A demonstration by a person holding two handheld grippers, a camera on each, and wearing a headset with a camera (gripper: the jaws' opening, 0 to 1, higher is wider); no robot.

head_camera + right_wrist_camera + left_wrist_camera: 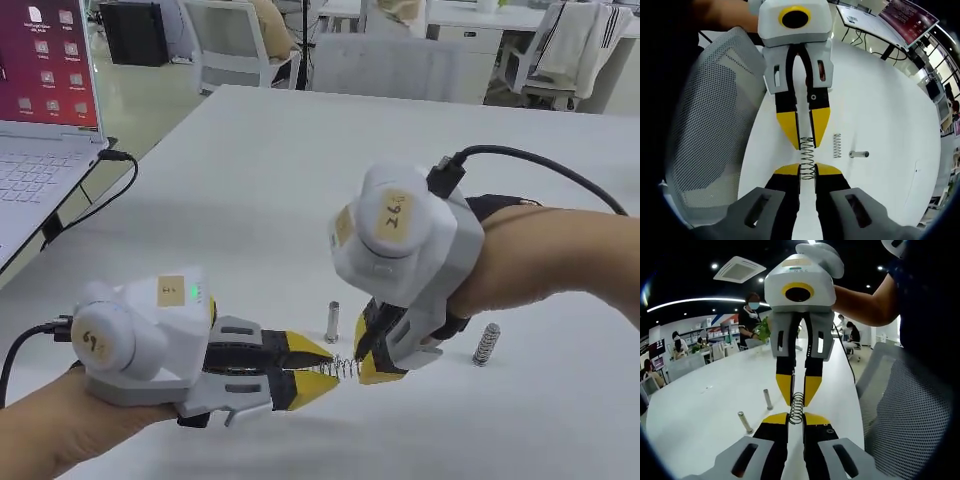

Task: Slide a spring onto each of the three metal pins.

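Above desk (250, 180), left tool (796, 418) and right tool (808, 170) each clamped on one end of spring (807, 149). Judged light, flexible, buckles easily; hold end coils.

The spring (338, 367) is thin bright metal wire; the pin (332, 321) I read as smooth grey metal with a soft sheen. The desk (300, 180) is matt white. Both the left gripper (328, 370) and right gripper (366, 360) have smooth white plastic shells and glossy yellow jaws.
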